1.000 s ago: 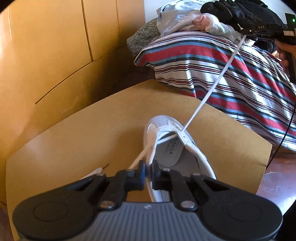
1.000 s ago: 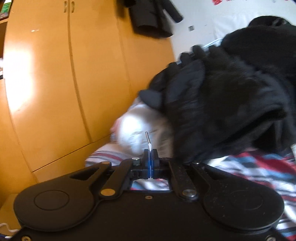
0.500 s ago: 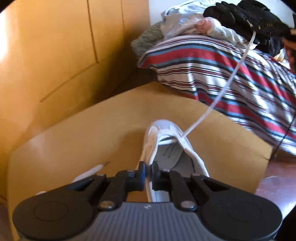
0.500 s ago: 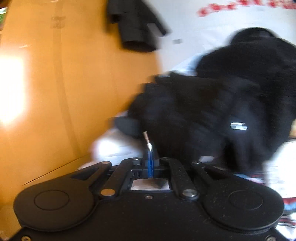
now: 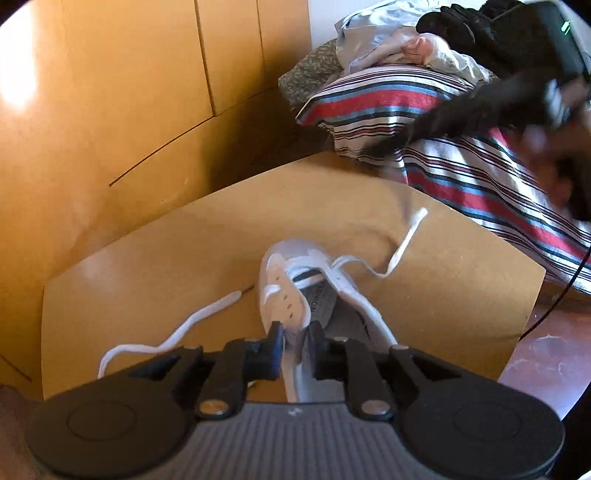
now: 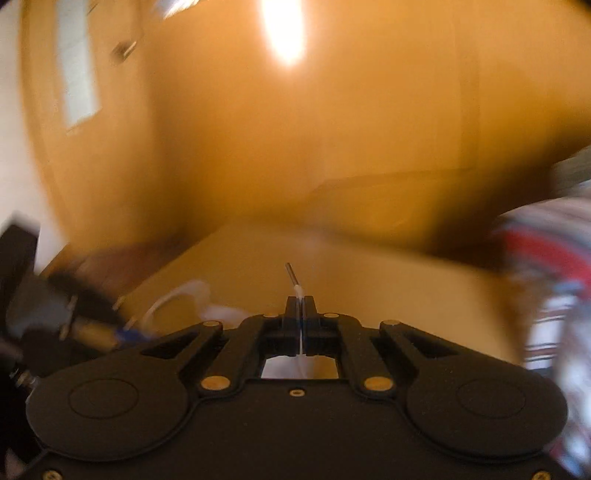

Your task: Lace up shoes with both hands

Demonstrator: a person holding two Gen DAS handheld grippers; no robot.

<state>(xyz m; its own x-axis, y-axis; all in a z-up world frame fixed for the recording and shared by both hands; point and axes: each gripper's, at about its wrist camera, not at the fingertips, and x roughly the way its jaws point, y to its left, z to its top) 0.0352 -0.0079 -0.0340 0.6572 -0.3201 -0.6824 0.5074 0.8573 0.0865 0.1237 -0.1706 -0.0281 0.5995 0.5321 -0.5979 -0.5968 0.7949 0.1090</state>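
A white shoe (image 5: pixel 295 291) lies on the tan table (image 5: pixel 443 302), toe away from me. My left gripper (image 5: pixel 296 332) sits at its near end, and its jaws are opening with the shoe's left eyelet flap loose between them. One white lace end (image 5: pixel 177 332) trails on the table to the left. The other lace part (image 5: pixel 400 247) curls slack up to the right, towards my right gripper (image 5: pixel 384 146), a dark blur over the bed. In the right wrist view my right gripper (image 6: pixel 300 306) is shut on the lace tip (image 6: pixel 293 275), whose aglet pokes out. There the shoe (image 6: pixel 184 299) is a blur.
A bed with a striped blanket (image 5: pixel 480 184) borders the table's far right; black clothes (image 5: pixel 480 29) and pale laundry are piled on it. Yellow wardrobe doors (image 5: pixel 147 110) stand behind and to the left. A thin black cable (image 5: pixel 554 306) hangs past the table's right edge.
My right gripper swung down from over the bed towards the table, and its taut lace went slack. My left jaws parted around the shoe's flap. The left hand shifted slightly.
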